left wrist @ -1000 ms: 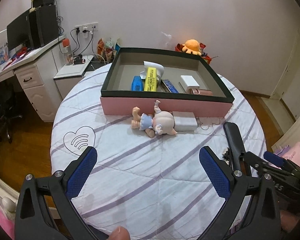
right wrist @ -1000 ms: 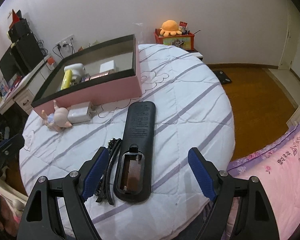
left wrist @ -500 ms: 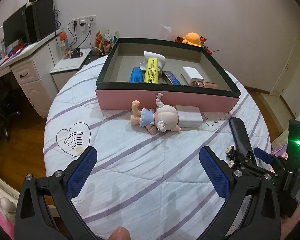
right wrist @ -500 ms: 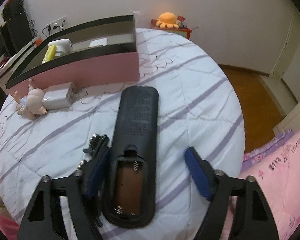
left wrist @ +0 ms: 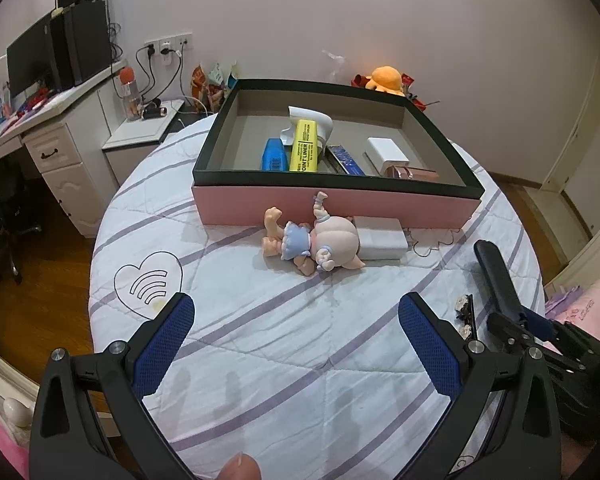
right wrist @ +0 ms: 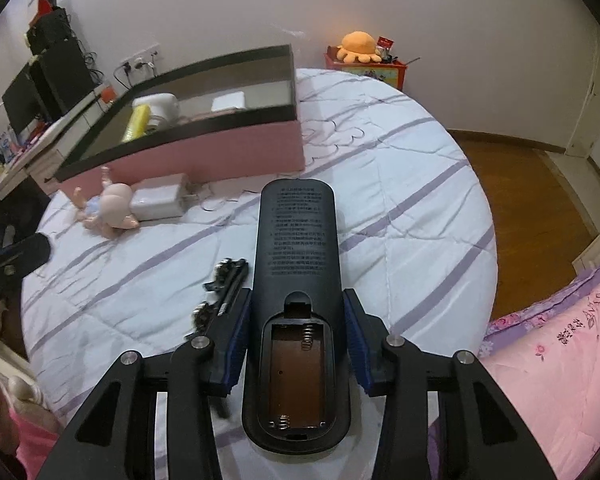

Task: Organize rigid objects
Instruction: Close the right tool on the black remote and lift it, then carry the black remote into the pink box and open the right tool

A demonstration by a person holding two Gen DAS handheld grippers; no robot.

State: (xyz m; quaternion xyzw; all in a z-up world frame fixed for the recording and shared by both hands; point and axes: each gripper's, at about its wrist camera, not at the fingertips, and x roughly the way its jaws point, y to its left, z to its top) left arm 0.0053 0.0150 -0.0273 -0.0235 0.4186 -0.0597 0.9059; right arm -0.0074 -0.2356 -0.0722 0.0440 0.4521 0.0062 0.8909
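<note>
Nearest you, your right gripper has come down around the black remote, which lies on its face on the striped bed cover with its battery bay open and empty; a second ago the jaws stood wide on either side of it, and now they are closing, the blue pads right against its two long edges, so you look to be at the very point of taking hold, though whether the grip is firm yet you cannot tell from here; a dark hair clip lies just beside the left pad, close enough to be caught up if you lift carelessly; your left gripper hovers with its jaws wide apart and nothing between them, much as it did before; further out, the doll and the white charger lie touching each other against the near wall of the pink box, unmoved; inside it sit a yellow highlighter, a blue item and a white block among others; so the remote seems next for the box, with doll, charger and clip to follow.
</note>
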